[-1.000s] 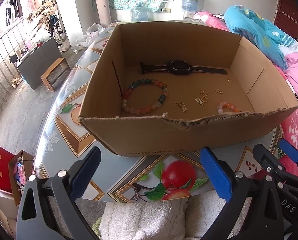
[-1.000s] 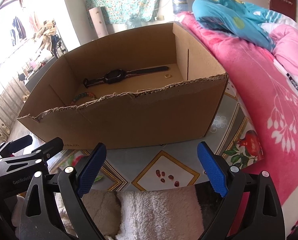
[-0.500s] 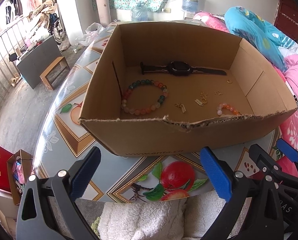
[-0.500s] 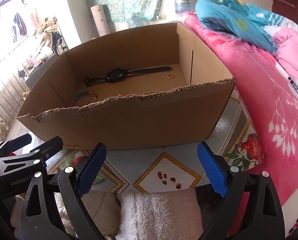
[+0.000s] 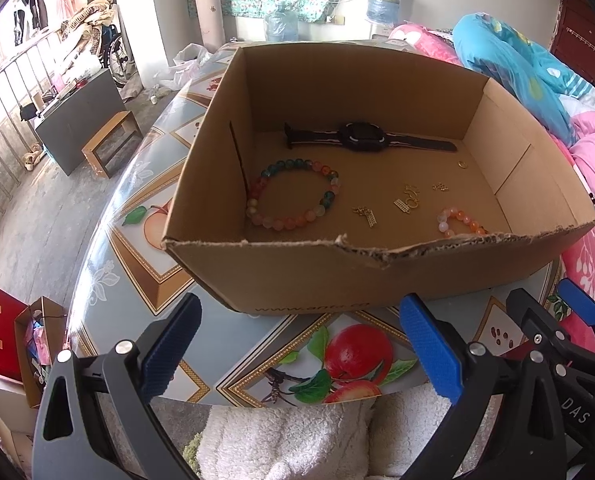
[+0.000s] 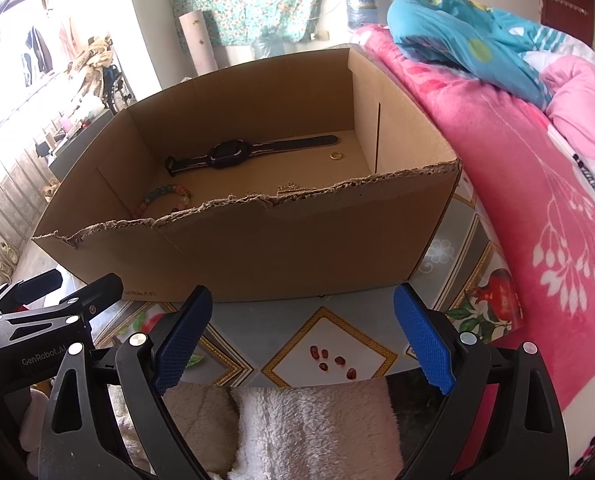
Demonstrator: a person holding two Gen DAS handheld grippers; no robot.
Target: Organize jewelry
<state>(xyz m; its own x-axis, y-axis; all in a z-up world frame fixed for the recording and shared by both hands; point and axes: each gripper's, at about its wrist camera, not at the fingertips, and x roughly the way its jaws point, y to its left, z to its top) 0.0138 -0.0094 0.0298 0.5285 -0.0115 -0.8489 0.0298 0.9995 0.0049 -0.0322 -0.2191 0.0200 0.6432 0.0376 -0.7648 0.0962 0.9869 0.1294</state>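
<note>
An open cardboard box stands on the fruit-patterned table. Inside lie a black watch, a multicoloured bead bracelet, a small orange bead bracelet, a gold ring and several small gold pieces. My left gripper is open and empty, in front of the box's near wall. My right gripper is open and empty, also in front of the box. Each gripper shows at the edge of the other's view.
A pink bedcover and a blue quilt lie right of the table. A white fluffy cloth lies under the grippers. Left of the table, the floor holds a red bag and a small stool.
Both grippers have risen a little, so more of the box floor shows in both views. The jewelry has not moved.
</note>
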